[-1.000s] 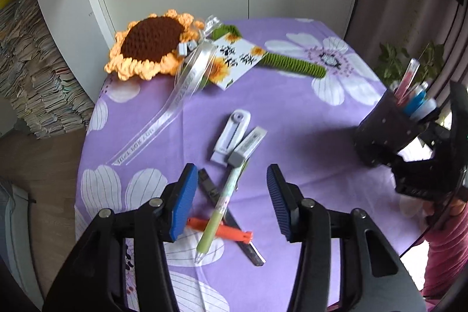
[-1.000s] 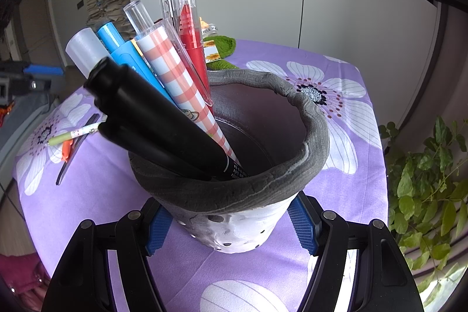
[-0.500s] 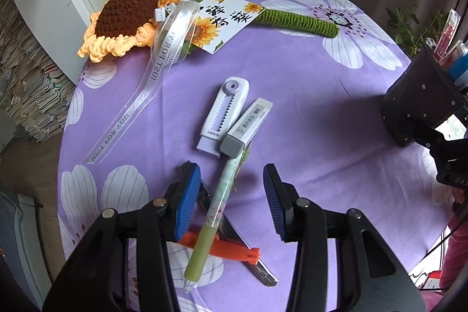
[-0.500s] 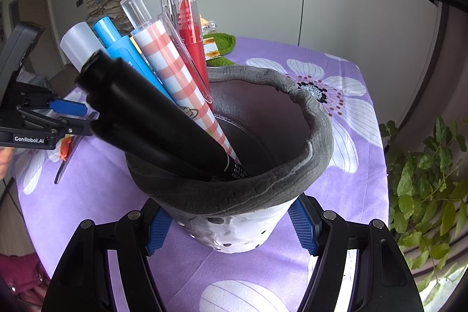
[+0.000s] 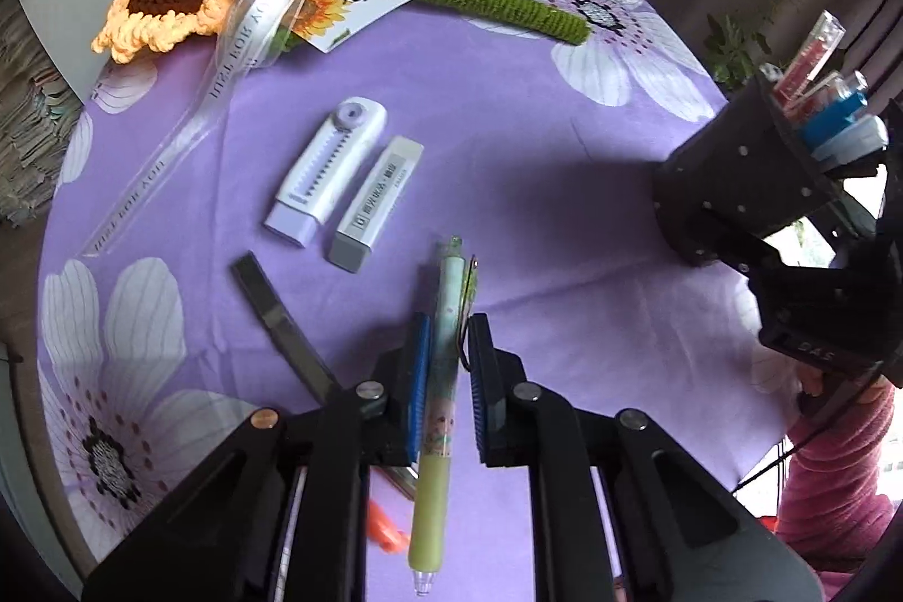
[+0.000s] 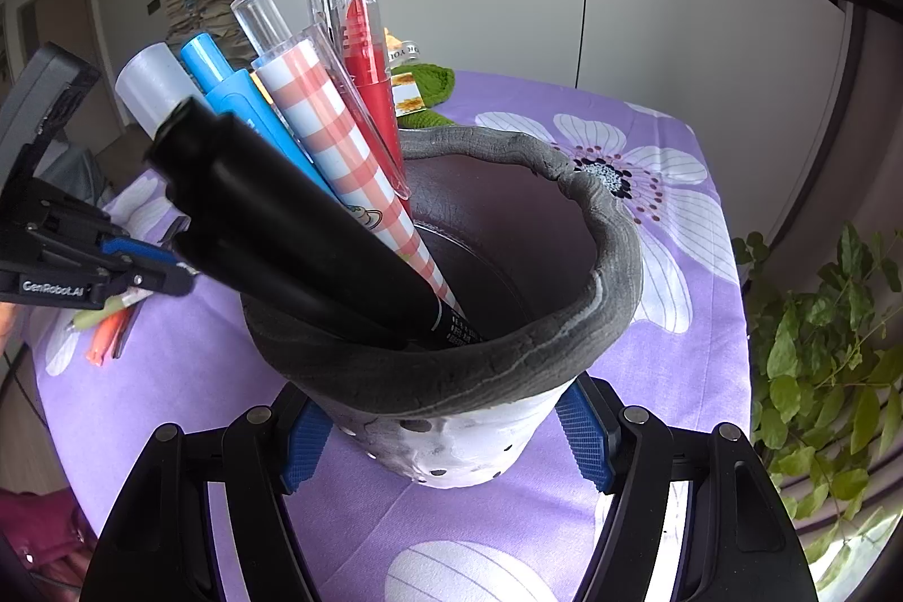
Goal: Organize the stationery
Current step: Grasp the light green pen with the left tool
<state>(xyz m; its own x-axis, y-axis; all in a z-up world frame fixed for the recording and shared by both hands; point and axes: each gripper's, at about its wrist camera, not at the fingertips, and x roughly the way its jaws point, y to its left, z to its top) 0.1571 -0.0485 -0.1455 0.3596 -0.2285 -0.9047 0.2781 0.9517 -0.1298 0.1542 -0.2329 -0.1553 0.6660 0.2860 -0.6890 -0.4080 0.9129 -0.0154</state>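
- Left gripper [image 5: 446,359] has dropped onto the green pen [image 5: 443,365] since half a second ago; its blue pads now pinch the barrel mid-length, where before they stood apart over it.
- Right gripper [image 6: 446,438] is unchanged, clamped on the lower wall of the pen holder [image 6: 564,359].
- Pen is near the table's front edge; holder is toward the right edge.
- Step in hand, by my guess: lift the pen and carry it to the holder. Lift straight up, since the orange pen [image 5: 386,528] and black ruler [image 5: 276,314] lie right beside it, then drop it tip-down into the free side.
- Left view alone shows the loose utility knife [image 5: 327,176] and eraser [image 5: 377,204].
- Right view alone shows the holder's open mouth, with pens leaning left.
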